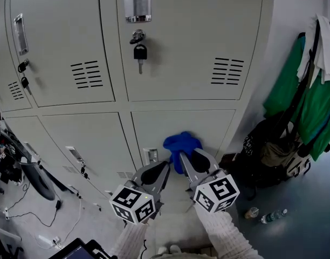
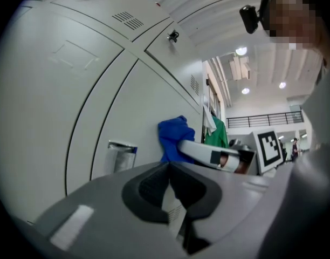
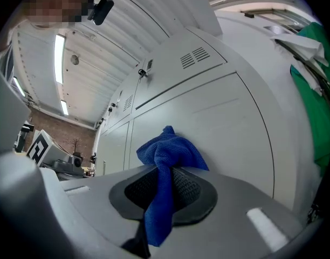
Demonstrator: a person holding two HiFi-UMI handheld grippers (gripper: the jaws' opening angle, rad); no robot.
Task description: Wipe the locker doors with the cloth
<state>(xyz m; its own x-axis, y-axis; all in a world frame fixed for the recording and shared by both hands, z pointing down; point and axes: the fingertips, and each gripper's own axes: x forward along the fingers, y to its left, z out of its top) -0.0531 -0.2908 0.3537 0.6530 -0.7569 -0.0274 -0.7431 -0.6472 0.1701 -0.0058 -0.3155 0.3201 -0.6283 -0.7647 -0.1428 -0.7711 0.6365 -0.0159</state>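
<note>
- The right gripper is clamped on the blue cloth, which bunches up at its 12 o'clock and looks pressed to the lower locker door.
- Only a thin fold is pinched, so imo a hard drag could pull it free.
- The left gripper is closed on nothing, so there's no backup grip.
- The handle at the cloth's 9 o'clock could snag it.

I have bare panel above the cloth on the lower locker door. Its recessed handle sits just left; bags and hanging green clothes crowd the right, cables litter the floor at left.
</note>
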